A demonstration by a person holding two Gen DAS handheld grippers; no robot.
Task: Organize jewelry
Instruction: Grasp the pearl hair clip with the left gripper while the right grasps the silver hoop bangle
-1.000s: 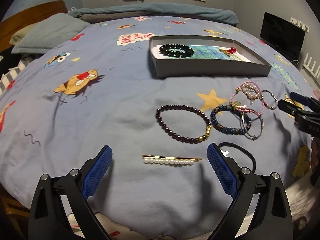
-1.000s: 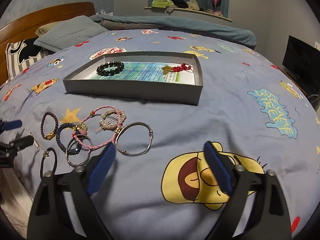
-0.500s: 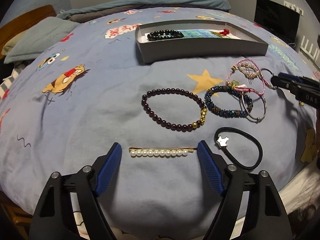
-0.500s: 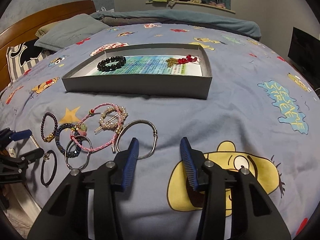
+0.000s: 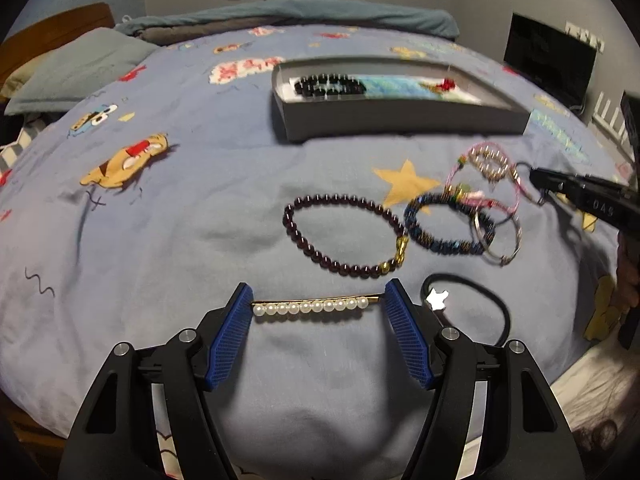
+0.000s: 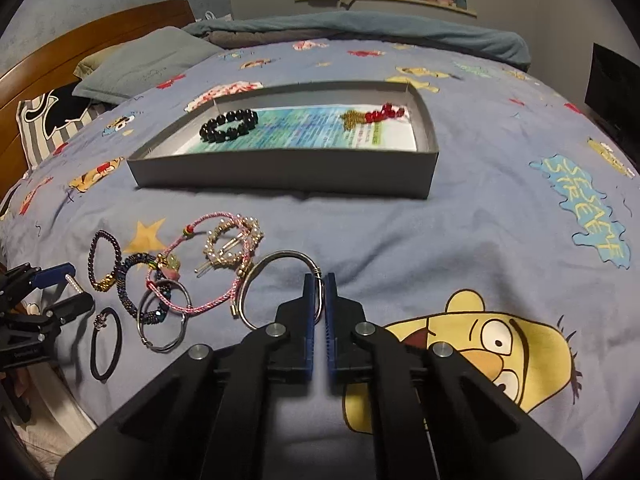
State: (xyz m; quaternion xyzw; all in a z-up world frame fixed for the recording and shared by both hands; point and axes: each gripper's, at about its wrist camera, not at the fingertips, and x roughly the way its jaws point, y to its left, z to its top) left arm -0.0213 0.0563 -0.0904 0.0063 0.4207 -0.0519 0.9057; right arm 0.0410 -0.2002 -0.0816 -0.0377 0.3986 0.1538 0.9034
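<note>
In the left wrist view the left hand-held gripper sits low in the frame with its blue pads spread wide, one at each end of the pearl pin. The pads are at or just beside the pin's tips, not yet pressing, so I judge the step in hand to be the pick-up of this pin. The pin lies flat on the bed, its long axis running straight across the frame from left to right, the gold bar's free end pointing right. That means the jaws span its length; closing fully may bow or flip it, so the next move calls for a gentle close or a turn of the wrist to take it across its width. Right of it lie the dark bead bracelet, the hair tie and a tangle of bangles, all well below the box in the upper middle. In the right wrist view the right hand-held gripper at lower centre is closed on the right side of the silver bangle, whose ring lies flat left of the jaws. Next comes a lift and carry up to the box, where a black bracelet already rests.
</note>
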